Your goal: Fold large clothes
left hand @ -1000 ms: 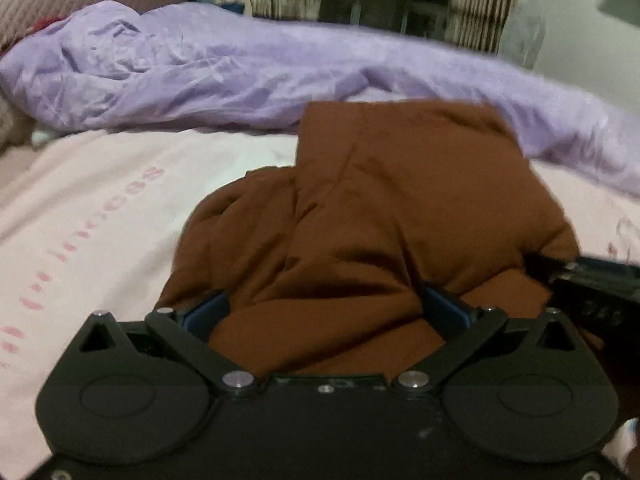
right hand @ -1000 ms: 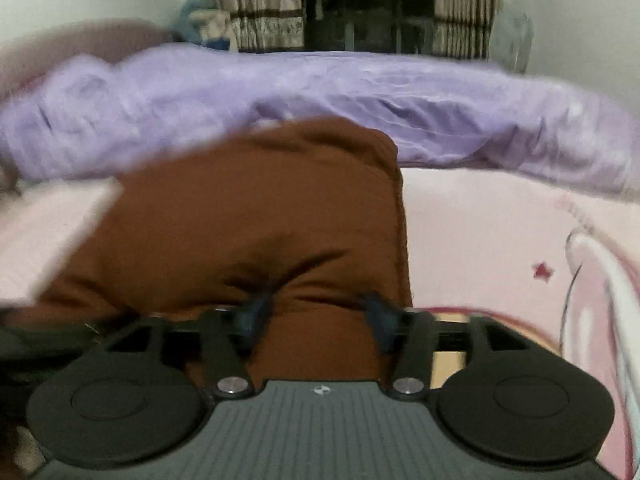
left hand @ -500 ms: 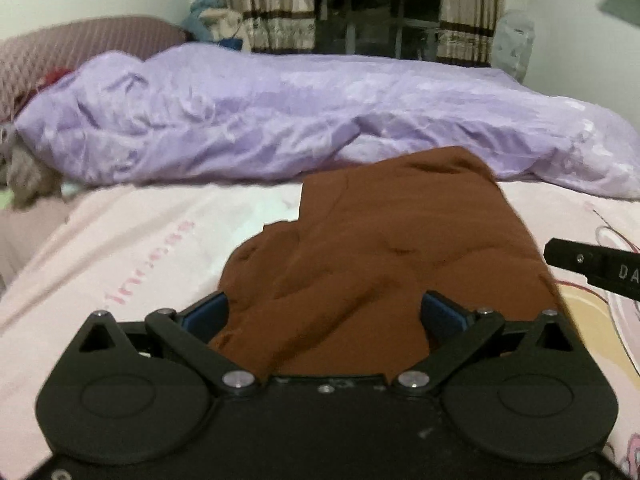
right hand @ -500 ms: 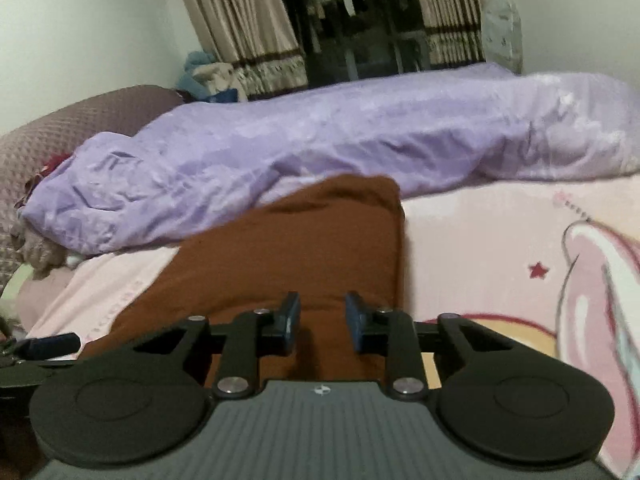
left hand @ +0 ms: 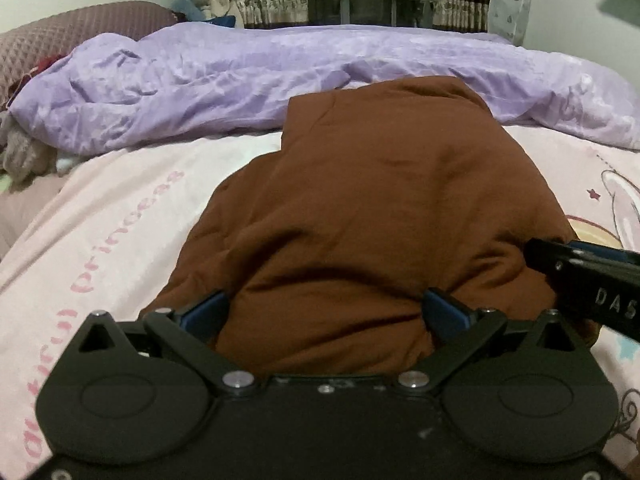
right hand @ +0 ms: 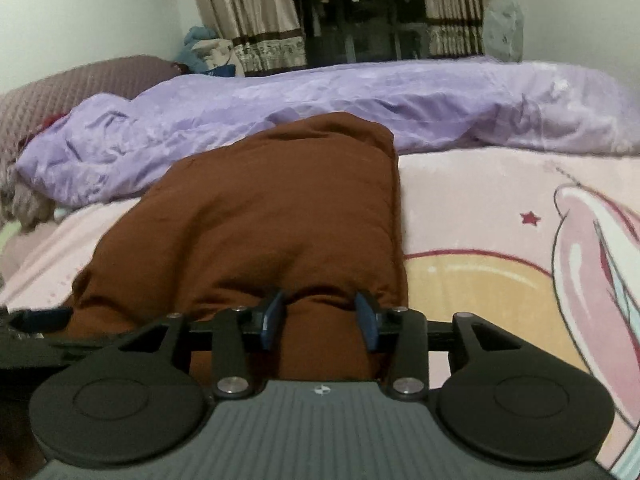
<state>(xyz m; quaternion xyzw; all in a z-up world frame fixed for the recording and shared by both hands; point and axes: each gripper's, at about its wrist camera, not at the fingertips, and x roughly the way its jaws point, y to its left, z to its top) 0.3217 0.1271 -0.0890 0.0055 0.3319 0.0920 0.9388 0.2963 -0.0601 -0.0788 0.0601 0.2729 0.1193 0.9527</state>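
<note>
A brown garment (left hand: 368, 216) lies folded in a long strip on the pink bedsheet (left hand: 120, 220), running away from me toward the purple duvet. My left gripper (left hand: 326, 310) is wide open, its blue pads straddling the near end of the garment. My right gripper (right hand: 320, 312) is partly open over the garment's near right corner (right hand: 280, 208), with brown cloth bulging between the blue pads. The right gripper's tip shows at the right edge of the left wrist view (left hand: 580, 268).
A crumpled purple duvet (left hand: 280, 80) lies across the far side of the bed. A maroon quilted pillow (left hand: 60, 40) sits at far left. Curtains and a dark window (right hand: 360, 8) stand behind. The sheet's cartoon print (right hand: 560, 260) fills the right side.
Both grippers rose and drew back, then came down again onto the garment's near end. The right gripper's jaws narrowed half a second ago and have widened again.
</note>
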